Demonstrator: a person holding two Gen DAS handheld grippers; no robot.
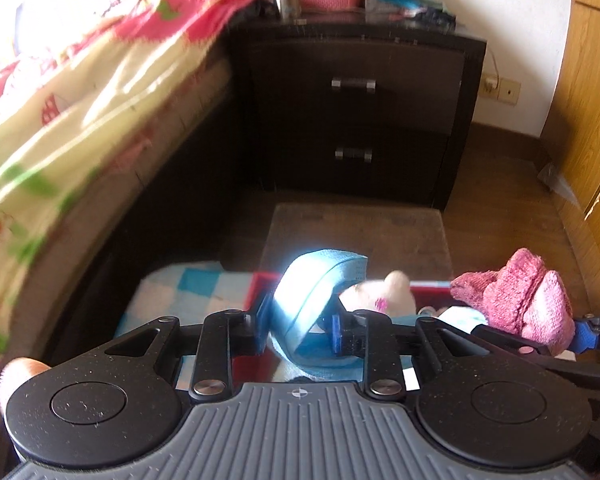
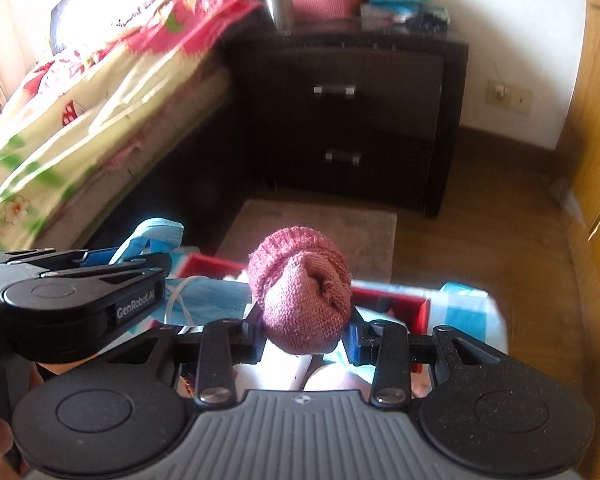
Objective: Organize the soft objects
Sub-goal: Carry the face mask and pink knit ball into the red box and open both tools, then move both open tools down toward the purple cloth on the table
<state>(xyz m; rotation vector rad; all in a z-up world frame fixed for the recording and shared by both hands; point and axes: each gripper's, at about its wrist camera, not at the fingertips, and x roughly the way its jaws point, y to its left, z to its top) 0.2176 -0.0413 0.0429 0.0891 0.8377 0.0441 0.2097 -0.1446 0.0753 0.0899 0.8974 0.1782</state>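
left gripper [image 1: 300, 330] clamps blue mask [image 1: 316, 292]; right gripper [image 2: 304, 336] clamps pink sock [image 2: 300, 292]; nightstand [image 1: 356, 120] ahead.

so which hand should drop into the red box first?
Probably right. Its gripper holds the pink knit sock directly above the red box. The left gripper, carrying the blue face mask, hangs over the box's left edge beside the checkered cloth.

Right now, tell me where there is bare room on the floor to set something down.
Free: the brown mat between the dark nightstand and the red box, and the wood floor right of it toward the wooden door. Crowded: the red box, already holding soft things.
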